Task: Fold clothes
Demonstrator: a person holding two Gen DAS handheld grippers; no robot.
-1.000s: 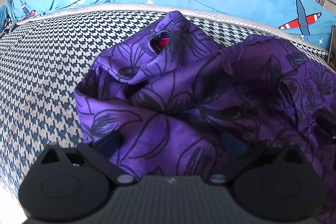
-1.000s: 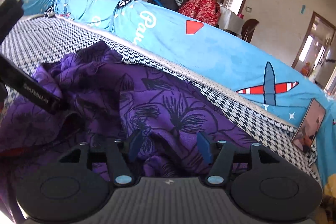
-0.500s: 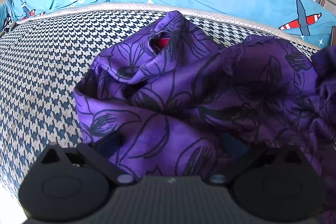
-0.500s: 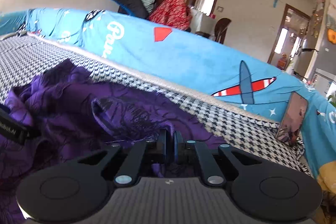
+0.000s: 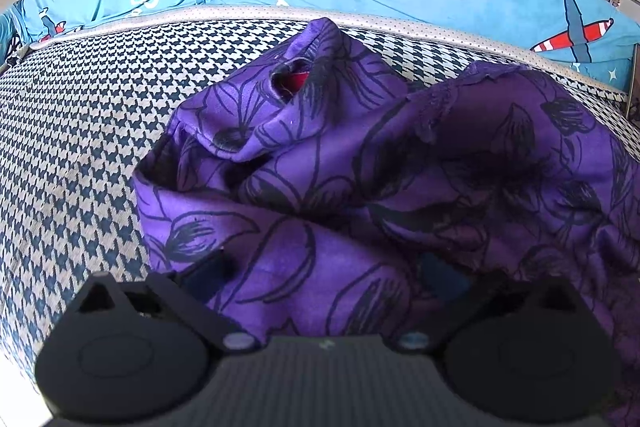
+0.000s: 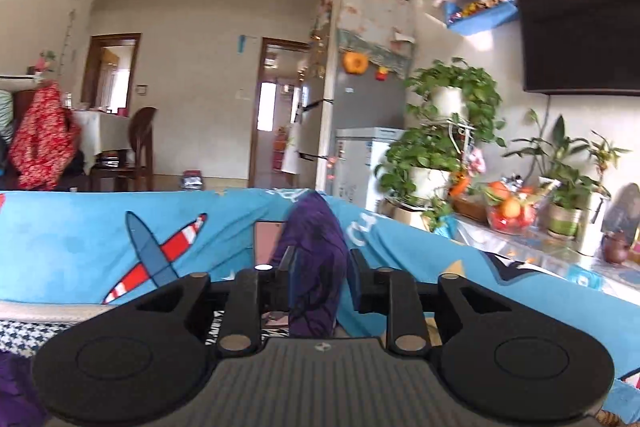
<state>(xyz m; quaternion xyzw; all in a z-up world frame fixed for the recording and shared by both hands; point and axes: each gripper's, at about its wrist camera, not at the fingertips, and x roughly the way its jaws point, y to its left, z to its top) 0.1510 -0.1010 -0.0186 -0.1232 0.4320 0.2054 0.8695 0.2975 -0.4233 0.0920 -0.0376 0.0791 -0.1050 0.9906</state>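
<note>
I judge the folding has barely begun: the purple flowered garment lies bunched in a heap on the houndstooth cushion, with deep creases, one peak standing up at the far side and a hole that shows something red underneath. No flat panel, no straight edge and no fold is visible anywhere. My left claw points down into the near edge of the heap; its fingers stand far apart with cloth piled between and over them, so it is wide, and I cannot see the pads pressing on anything. My right claw looks almost level across the room toward the blue airplane-print cover, the fridge and the potted plants at the far right. A strip of the same purple cloth stands up between its fingers. Those jaws have just been opening from a closed pinch and now sit at a narrow gap; the cloth passes between them, but I cannot tell whether the pads press on it or it merely hangs there. What is left is nearly everything: the garment has to be pulled out of its bundle, spread flat on the cushion, smoothed, and then folded over on itself.
</note>
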